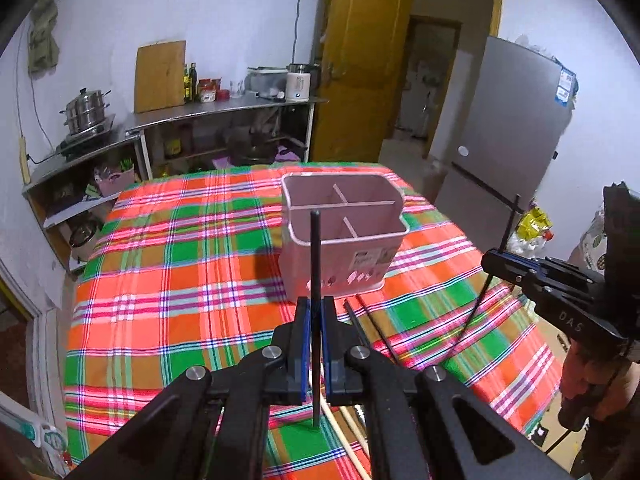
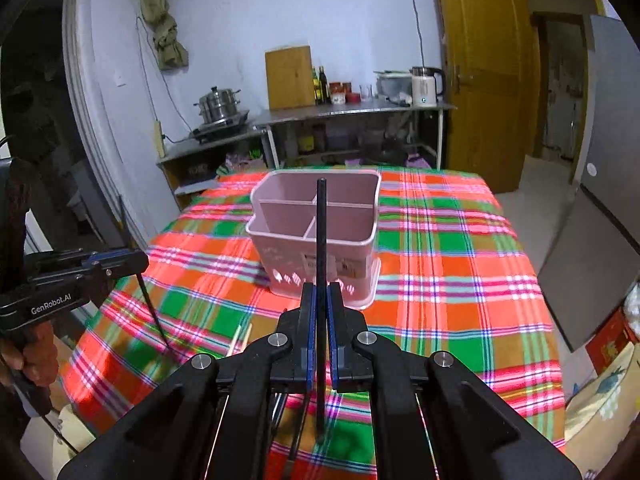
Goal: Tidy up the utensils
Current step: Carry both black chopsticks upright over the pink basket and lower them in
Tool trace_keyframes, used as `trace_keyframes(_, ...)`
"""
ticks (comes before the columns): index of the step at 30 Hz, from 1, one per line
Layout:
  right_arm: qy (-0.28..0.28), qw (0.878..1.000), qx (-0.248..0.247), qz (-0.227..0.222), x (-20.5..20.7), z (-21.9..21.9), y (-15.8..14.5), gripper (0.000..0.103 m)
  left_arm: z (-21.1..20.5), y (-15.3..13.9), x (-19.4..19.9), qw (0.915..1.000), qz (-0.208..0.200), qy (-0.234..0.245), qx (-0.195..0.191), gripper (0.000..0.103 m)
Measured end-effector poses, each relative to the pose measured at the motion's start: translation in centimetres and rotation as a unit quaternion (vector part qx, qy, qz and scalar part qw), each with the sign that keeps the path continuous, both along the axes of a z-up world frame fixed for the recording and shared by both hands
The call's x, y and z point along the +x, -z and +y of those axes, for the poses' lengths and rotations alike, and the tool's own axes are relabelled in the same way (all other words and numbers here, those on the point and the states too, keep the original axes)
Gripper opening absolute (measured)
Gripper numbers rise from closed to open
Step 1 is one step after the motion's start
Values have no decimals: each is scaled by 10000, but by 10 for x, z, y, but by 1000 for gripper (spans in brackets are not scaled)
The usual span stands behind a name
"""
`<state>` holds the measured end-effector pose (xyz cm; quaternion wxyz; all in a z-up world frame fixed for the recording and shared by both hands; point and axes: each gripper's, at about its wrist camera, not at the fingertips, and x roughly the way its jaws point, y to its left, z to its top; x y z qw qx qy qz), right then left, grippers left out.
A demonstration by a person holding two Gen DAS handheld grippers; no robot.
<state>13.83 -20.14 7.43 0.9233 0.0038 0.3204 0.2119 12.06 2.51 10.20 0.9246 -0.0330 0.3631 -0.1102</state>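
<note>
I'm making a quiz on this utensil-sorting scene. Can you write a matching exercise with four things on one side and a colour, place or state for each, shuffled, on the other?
Things
1. left hand-held gripper
2. utensil holder
3. tablecloth
4. light wooden chopsticks

Descriptions
A. pink, empty, divided into compartments
B. lying on the cloth near the table's front edge
C. plaid in orange, green and pink
D. shut on a black chopstick held upright

Pairs: 1-D, 2-A, 3-C, 4-B
</note>
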Motion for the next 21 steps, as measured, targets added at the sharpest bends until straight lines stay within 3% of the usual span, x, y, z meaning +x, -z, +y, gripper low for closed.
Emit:
trace_keyframes(10,-8,9995,193,-246,0,1,-29,5,-5,-27,12,9998,-99,118,-121,4)
trace_keyframes(21,16,9973,372,-636,29,19,-71,5,-5,-80,58,9985,-419,103,-351,4)
